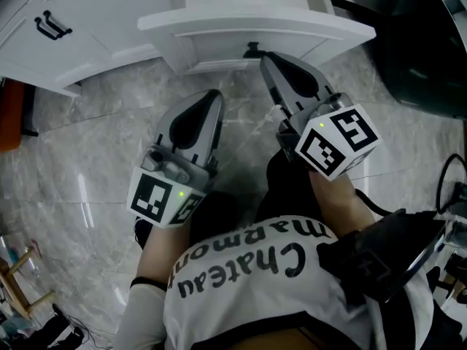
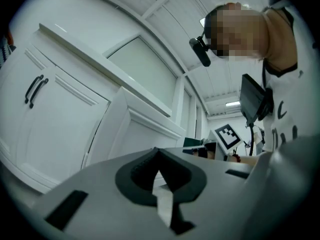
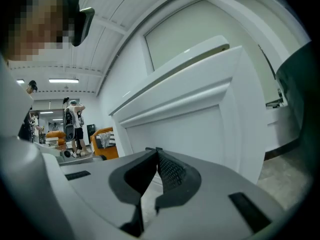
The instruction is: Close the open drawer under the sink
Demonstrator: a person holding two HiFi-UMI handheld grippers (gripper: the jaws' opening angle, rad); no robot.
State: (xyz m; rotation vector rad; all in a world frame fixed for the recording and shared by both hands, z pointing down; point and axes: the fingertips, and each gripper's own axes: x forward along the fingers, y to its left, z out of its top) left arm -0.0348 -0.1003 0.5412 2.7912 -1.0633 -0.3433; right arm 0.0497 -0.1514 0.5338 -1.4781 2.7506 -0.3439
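Drawer open, closing push not yet made

The drawer point(image 1: 219, 48) is seen standing well out from the white cabinet point(image 1: 87, 28). The right gripper point(image 1: 267, 61), fingers pressed together on nothing, is held just beside the black handle point(image 1: 252, 49); contact cannot be confirmed. The left gripper point(image 1: 214, 95), fingers likewise together and empty, is held apart over the floor point(image 1: 87, 159). The whole push is judged to be left to do.

Left gripper point(image 1: 211, 102), right gripper point(image 1: 271, 68): jaws together, empty, pointing forward.
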